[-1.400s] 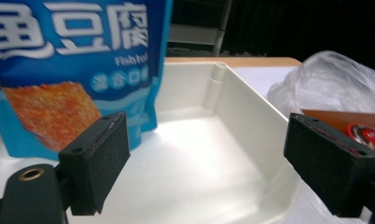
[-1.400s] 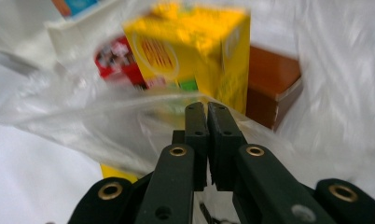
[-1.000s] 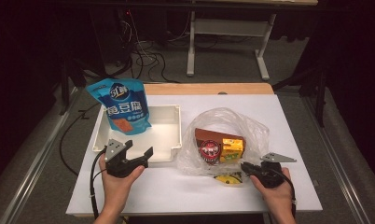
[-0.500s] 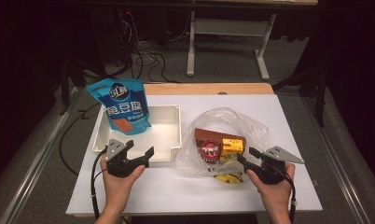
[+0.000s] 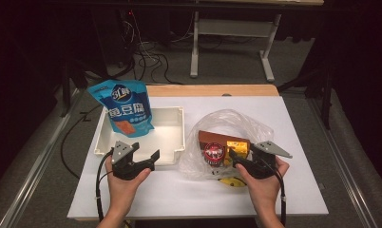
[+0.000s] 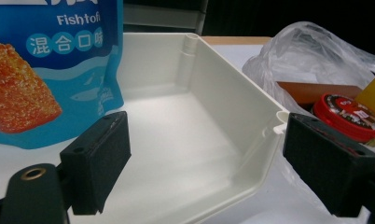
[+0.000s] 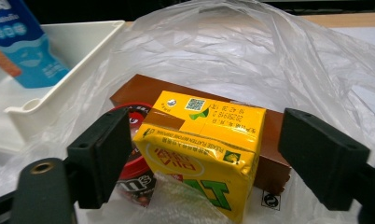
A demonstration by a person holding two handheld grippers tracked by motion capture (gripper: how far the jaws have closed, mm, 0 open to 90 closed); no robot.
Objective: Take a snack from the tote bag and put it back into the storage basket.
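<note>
Hands of a person come in from the near edge of a white table [image 5: 293, 114], each holding a black two-jaw gripper.

On the right, the right gripper [image 5: 242, 161] points left into the mouth of a clear plastic bag [image 5: 236, 121] lying on the table. Its jaws have just been opening and now stand wide apart. In the right gripper view a yellow drink carton [image 7: 202, 154] lies between the two jaws with a gap on either side, so the pads do not press on it. The carton rests on a flat brown box [image 7: 146, 91] inside the bag. A round red-lidded tin [image 7: 136, 142] sits just left of the carton, touching it or nearly so.

On the left, the left gripper [image 5: 144, 153] rests at the near rim of a shallow cream tray [image 5: 177, 126], which sits just left of the bag. Its jaws are wide open with nothing between them. A blue snack pouch [image 5: 125, 107] with an orange picture on its front stands tilted in the far left corner of the tray, leaning on the tray's wall.

Beyond the table lie a dark floor, loose cables [image 5: 148, 59] and the legs of a white desk frame [image 5: 229, 35].
</note>
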